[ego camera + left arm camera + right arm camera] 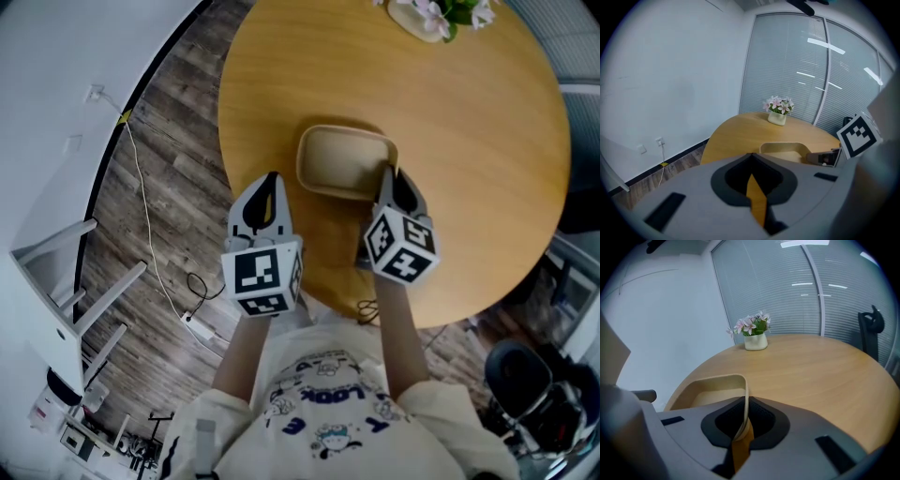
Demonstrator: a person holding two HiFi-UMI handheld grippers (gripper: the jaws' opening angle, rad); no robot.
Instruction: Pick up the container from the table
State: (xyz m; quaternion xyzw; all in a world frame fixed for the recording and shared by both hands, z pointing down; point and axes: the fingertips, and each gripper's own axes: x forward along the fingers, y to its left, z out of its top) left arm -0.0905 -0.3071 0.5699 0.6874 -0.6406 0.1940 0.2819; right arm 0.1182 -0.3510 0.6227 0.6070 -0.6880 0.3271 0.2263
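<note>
**Right gripper [387, 178] pinched on the container's rim**

Right gripper jaws are closed on the thin right-hand wall of the container [342, 164]; the right gripper view shows that wall running straight down between them. The container is a shallow beige tray with rounded corners and a slightly flared lip, and its inside shows only its own bare beige floor. It lies on the round wooden table [469, 141], nearer the person's side than the middle; whether its base is off the wood I cannot tell.

Left gripper [271, 180] hovers just beside the container's left corner, apart from it, jaws drawn together at the tips with nothing between them. It hangs over the table's near-left edge.

Beyond the container, bare wood stretches to the far rim, where a small white pot of pink flowers [427, 17] stands well apart. Left of the table is grey plank floor [178, 141] with a white cable [148, 220] trailing across it.
</note>
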